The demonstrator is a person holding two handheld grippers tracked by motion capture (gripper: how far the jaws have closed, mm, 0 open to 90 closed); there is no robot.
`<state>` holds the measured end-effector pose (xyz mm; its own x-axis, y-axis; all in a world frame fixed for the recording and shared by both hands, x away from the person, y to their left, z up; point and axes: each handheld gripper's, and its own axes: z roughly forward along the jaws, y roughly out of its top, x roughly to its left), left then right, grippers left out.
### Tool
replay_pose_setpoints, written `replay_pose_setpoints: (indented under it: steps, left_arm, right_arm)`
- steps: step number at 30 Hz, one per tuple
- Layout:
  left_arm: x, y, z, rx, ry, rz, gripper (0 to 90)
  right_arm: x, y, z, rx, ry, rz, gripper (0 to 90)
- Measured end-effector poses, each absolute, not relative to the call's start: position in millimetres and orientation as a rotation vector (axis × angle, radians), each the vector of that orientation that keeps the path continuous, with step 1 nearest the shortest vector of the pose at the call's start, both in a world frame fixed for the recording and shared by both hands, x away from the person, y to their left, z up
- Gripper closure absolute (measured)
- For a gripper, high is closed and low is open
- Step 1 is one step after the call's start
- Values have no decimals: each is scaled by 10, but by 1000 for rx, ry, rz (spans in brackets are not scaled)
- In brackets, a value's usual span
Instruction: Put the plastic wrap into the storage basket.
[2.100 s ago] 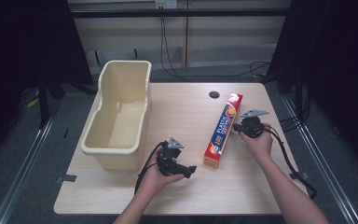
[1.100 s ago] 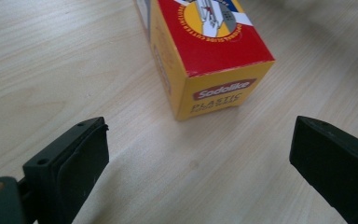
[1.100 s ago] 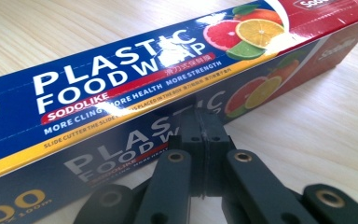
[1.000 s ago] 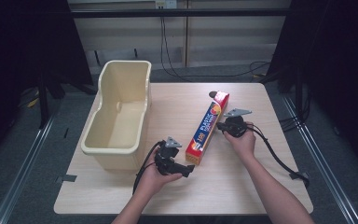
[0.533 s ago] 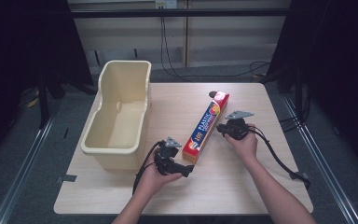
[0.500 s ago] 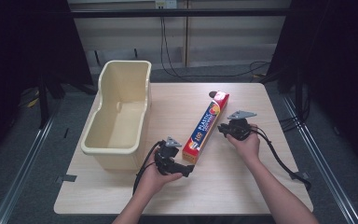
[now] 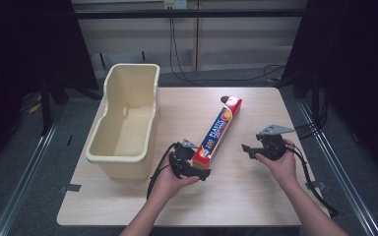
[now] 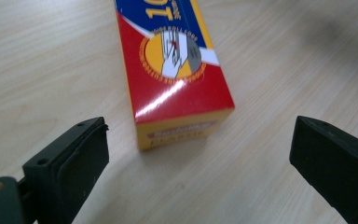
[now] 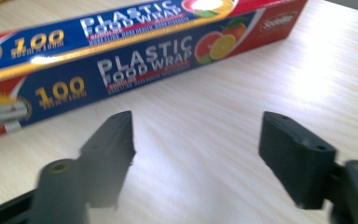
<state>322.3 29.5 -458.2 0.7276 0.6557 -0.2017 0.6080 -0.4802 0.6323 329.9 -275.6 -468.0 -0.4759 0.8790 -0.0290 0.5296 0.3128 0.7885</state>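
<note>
plastic wrap box point(image 7: 217, 130) lies just ahead of wide left tongs point(image 7: 200, 173), apart from just-opened empty right tongs point(image 7: 246, 149).

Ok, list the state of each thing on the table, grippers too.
Plastic wrap box: closed, lying flat on the table, held by neither gripper.
Tub: upright, nothing inside.
Left gripper: open, jaws either side of the box's near end.
Right gripper: open, jaws have just been opening, nothing between them.

Open tabletop point(image 7: 256, 196) across lower right of frame. Blocked at center by a long wrap box point(image 7: 217, 130) lying diagonally, and at left by a tall cream bin point(image 7: 123, 152). Narrow bare strip between those 2.
</note>
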Motion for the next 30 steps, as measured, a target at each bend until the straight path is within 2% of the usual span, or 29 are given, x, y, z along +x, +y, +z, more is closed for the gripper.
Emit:
replay_pose_setpoints:
  steps: [2, 7, 15, 30]
  left_arm:
    - [3261, 249, -4548, 2217, 949, 86, 43]
    - [3387, 114, -4478, 2219, 962, 109, 44]
    - [3647, -72, -4439, 2218, 1003, 111, 51]
    - [4019, -421, -4413, 2204, 1072, 116, 59]
  right_arm:
    - [3232, -2786, -4690, 1233, 2118, 1005, 183]
    - [3088, -2834, -4706, 1228, 2107, 998, 116]
    - [2960, -2890, -4714, 1213, 2099, 1002, 99]
    - [2951, -2916, -4711, 1221, 2096, 1031, 95]
